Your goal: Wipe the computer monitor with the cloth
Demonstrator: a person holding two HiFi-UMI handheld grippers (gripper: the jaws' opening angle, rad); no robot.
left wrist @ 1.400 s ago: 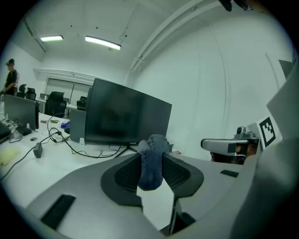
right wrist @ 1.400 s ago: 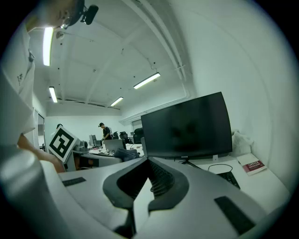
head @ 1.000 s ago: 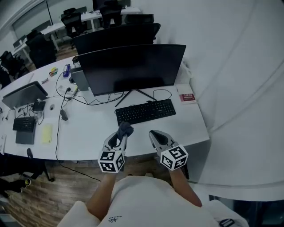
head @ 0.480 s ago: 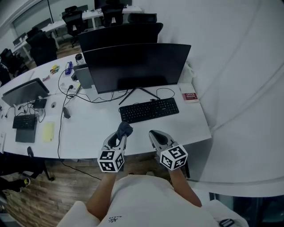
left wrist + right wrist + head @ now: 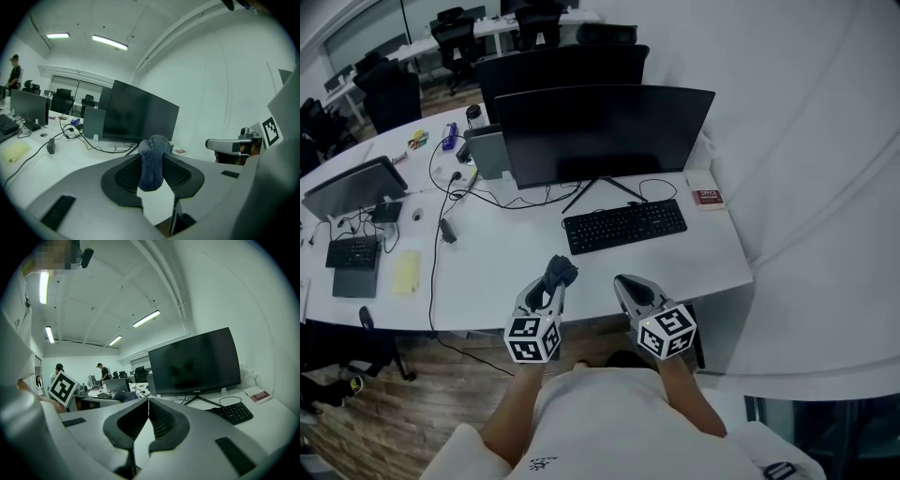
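The dark computer monitor (image 5: 605, 131) stands switched off on the white desk (image 5: 516, 267), also in the left gripper view as monitor (image 5: 140, 115) and in the right gripper view as monitor (image 5: 197, 362). My left gripper (image 5: 557, 278) is shut on a blue-grey cloth (image 5: 561, 271), bunched between its jaws as the cloth (image 5: 152, 161). It hovers over the desk's near edge, well short of the screen. My right gripper (image 5: 628, 282) is beside it, shut with nothing in it, its jaws meeting at gripper (image 5: 148, 402).
A black keyboard (image 5: 624, 225) lies before the monitor, a red booklet (image 5: 707, 198) to its right. Cables (image 5: 441, 216), a second monitor (image 5: 352, 187), a small keyboard (image 5: 352, 251) and a yellow pad (image 5: 406, 272) are at the left. A white wall (image 5: 806, 141) rises right. People stand far back.
The view has shifted so the desk and monitor sit slightly more to the right and nearer. Both grippers hold the same pose, the cloth still clamped in the left.
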